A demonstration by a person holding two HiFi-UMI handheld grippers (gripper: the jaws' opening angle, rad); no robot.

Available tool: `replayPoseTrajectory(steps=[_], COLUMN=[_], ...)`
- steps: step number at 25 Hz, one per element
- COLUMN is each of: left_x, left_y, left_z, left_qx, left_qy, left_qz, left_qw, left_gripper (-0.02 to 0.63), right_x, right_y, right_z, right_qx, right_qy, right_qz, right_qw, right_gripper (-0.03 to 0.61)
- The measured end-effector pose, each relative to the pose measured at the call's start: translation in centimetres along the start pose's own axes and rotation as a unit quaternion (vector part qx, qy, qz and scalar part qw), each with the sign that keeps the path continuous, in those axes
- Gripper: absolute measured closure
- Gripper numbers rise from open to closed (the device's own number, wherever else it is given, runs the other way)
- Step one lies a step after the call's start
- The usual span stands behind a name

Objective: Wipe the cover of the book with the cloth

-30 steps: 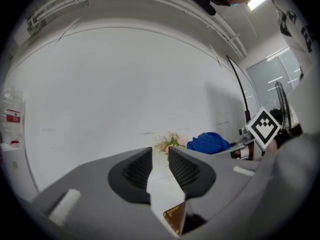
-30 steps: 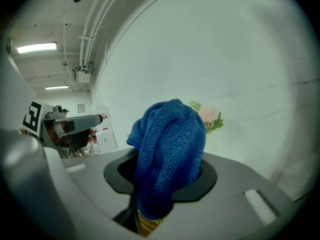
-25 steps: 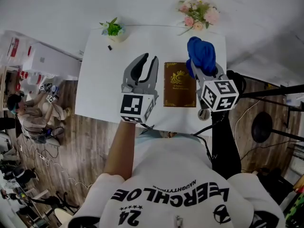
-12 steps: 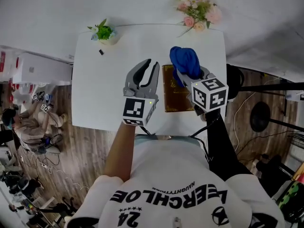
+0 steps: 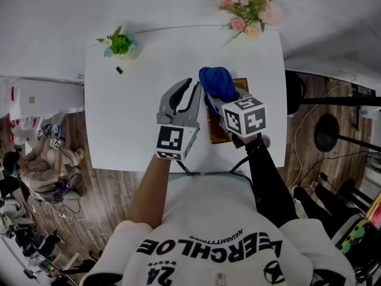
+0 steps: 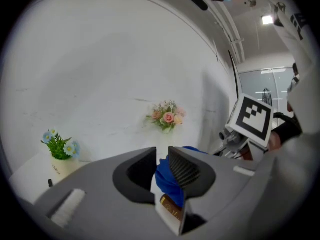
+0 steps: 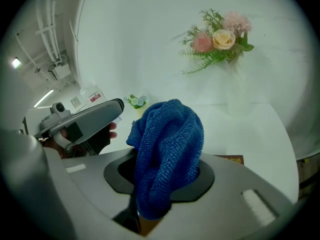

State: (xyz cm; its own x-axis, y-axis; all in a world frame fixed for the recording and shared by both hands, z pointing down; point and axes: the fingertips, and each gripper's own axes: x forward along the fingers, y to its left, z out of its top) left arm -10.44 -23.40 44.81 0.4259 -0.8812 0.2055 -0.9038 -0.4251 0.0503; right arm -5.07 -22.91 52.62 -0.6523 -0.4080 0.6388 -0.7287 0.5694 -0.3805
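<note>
The right tool point(image 5: 218, 98) is clamped on a blue cloth point(image 5: 217, 82), which bulges out from between its jaws in a thick, loose wad. The book point(image 5: 215, 131) lies flat on the white desk point(image 5: 137, 112) directly under this tool, and tool and cloth cover most of it. I cannot tell if the cloth already touches the cover. The left tool point(image 5: 187, 92) hangs just to the left of the right one. Its jaws stand a little apart and nothing is between them.

I think the main danger is that the book slides. Nothing holds it, the desk looks smooth, and a push toward the person could bring it to the near edge. Also the cloth is bunched, so perhaps only a small part of it will meet the cover. If it slips in the grip, the hard jaw tips could scrape the cover. The two tools are close and could knock together.

The cloth is soft terry with a looped, fluffy surface. The book is a flat brown rectangle, seemingly a hard cover, with a gold ornament.
</note>
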Motion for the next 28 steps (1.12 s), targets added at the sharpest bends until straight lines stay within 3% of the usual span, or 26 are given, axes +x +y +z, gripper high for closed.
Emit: replayPoseTrajectory(steps=[3,7,12,20,28], left_x=[-0.2,-0.3,-0.9,-1.0,-0.8], left_y=[0.0,-0.9,-2.4,-2.2,-3.0], left_z=[-2.0,-3.4,-7.6,-7.9,-7.5], left_qx=[-0.015,-0.025,-0.064,-0.077,-0.071], left_qy=[0.028,0.034,0.084,0.079,0.075], left_qz=[0.002,0.001,0.005,0.028,0.035], left_qw=[0.9995,0.9991,0.9944,0.9936,0.9941], left_gripper=[0.502,0.502,0.502,0.502,0.502], right_x=[1.4,2.4,2.3,0.9,-1.9], right_y=[-0.7,-2.0,-2.4,-3.8,-9.0], right_z=[-1.9,-4.2,-4.7,-4.4,-4.4], right_qx=[0.016,0.056,0.067,0.061,0.069], right_qy=[0.023,0.028,0.030,0.023,0.016], right_qz=[-0.006,-0.004,0.006,-0.009,-0.053], right_qw=[1.000,0.998,0.997,0.998,0.996], right_gripper=[0.458,0.459,0.460,0.459,0.459])
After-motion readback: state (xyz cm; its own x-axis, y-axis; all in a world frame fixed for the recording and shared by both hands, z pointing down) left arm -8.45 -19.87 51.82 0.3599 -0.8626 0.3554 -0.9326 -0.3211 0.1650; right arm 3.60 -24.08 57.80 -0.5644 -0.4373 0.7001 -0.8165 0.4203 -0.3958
